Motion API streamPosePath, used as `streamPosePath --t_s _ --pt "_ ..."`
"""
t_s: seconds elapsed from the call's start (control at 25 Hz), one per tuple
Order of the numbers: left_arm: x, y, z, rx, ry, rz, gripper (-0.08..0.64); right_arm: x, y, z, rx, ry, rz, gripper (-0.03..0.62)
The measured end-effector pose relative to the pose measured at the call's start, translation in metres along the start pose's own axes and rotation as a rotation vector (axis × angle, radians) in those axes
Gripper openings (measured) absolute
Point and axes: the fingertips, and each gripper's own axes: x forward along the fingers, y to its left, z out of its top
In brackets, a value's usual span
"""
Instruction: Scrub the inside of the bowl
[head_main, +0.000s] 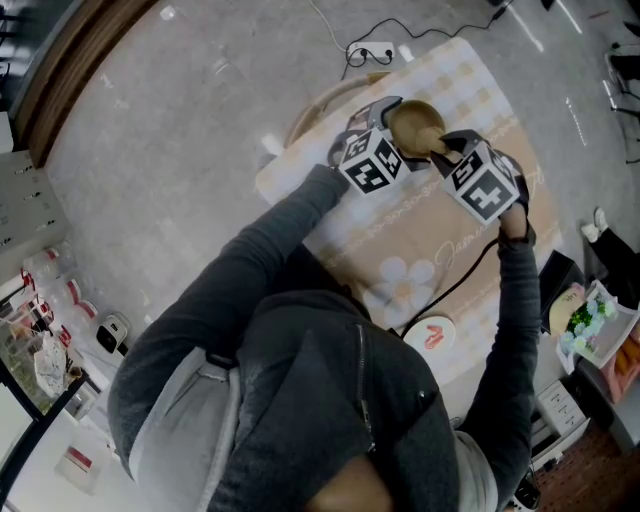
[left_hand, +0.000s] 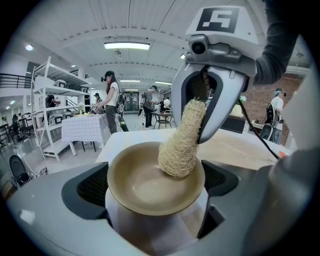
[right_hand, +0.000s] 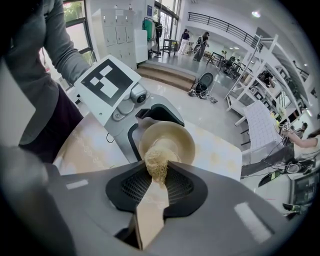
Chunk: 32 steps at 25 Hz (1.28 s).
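Nearest in the head view: a dark grey hooded top (head_main: 330, 400), both sleeves reaching forward over the tabletop (head_main: 400, 250). On its beige flower-print cloth, close to the body, a small white round item with a red mark (head_main: 432, 335). Beside it a black cable (head_main: 455, 285), running forward under the right sleeve.

Further out, over the cloth, left claw (left_hand: 156, 184): jaws clamped on the tan bowl (left_hand: 135, 187), one pad against each side of its outer wall. Mouth of the bowl facing up toward that claw's own camera.

Right claw (right_hand: 156, 187): jaws pressed together on the flat tan handle (right_hand: 150, 215) of a loofah scrubber (left_hand: 182, 140). Scrubber slanting down into the bowl, fibrous head touching the inner wall at the far right, just under the rim.

In the right gripper view, the same fibrous head poking out just past the jaw tips and overlapping the bowl's near edge. Left claw's marker cube (right_hand: 107, 82) up and to the left of the bowl there.

Beyond the tabletop: grey floor (head_main: 180, 130) and a white power strip (head_main: 372, 50) with cords. Farther still, in the left gripper view, white shelving (left_hand: 55, 105), several people (left_hand: 110, 100) standing, and a ceiling strip light (left_hand: 127, 46) overhead.
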Motion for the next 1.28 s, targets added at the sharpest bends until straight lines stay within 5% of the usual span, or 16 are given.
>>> streamPosePath --t_s 1.28 --pt "0.001 0.0 0.0 0.008 0.006 0.002 0.578 0.012 0.023 0.018 -0.036 0.026 0.128 0.074"
